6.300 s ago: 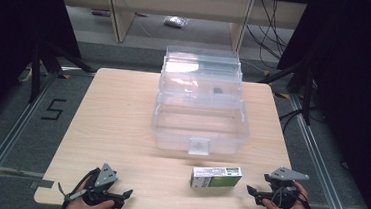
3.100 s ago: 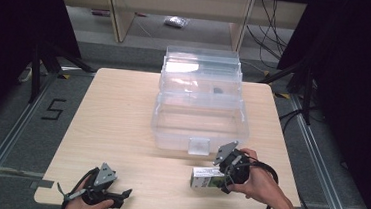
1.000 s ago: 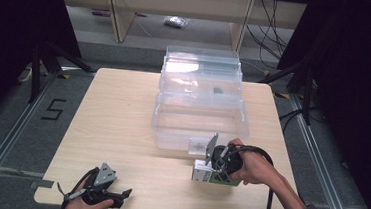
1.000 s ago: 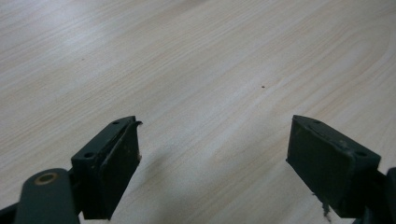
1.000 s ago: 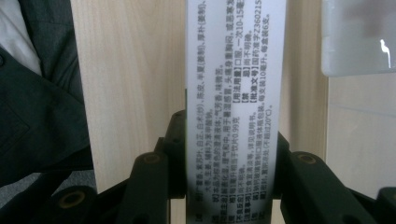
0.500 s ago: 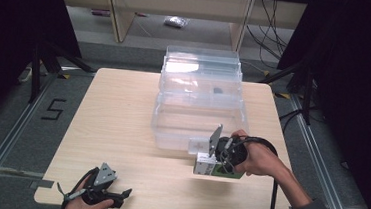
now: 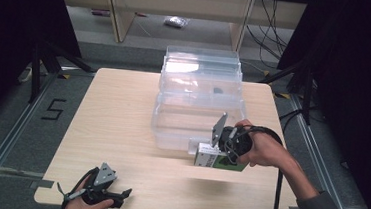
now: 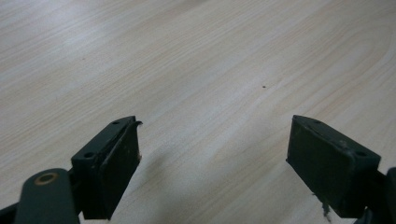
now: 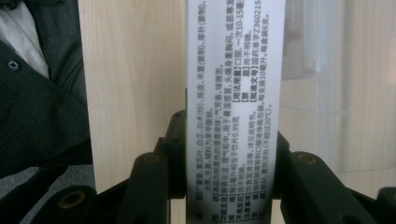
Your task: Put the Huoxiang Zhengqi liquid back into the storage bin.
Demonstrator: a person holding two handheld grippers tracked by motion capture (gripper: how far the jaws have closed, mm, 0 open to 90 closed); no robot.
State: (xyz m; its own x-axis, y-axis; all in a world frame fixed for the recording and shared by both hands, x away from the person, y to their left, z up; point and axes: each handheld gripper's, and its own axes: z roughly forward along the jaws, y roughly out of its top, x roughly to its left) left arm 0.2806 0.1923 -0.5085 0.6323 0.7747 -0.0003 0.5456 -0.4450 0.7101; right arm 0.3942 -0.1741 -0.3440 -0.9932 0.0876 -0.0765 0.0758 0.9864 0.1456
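At the near table edge the left gripper [image 7: 97, 192] rests with jaws spread and nothing between them. Farther in, the right gripper [image 7: 225, 150] clamps the white-and-green carton [image 7: 208, 159] between both pads, above the wooden table [image 7: 112, 114], just before the clear plastic bin [image 7: 199, 93]. The carton's long axis runs along the jaws, away from the hand. Shelving stands beyond.

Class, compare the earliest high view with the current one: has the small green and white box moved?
Yes. The box, clamped in the right gripper, has moved toward the clear plastic bin and now hangs off the table by its front wall.

White-and-green box [image 7: 212, 160], black print on white face; clear plastic bin [image 7: 199, 98]; pale wood-grain table [image 7: 117, 114]; black tools.
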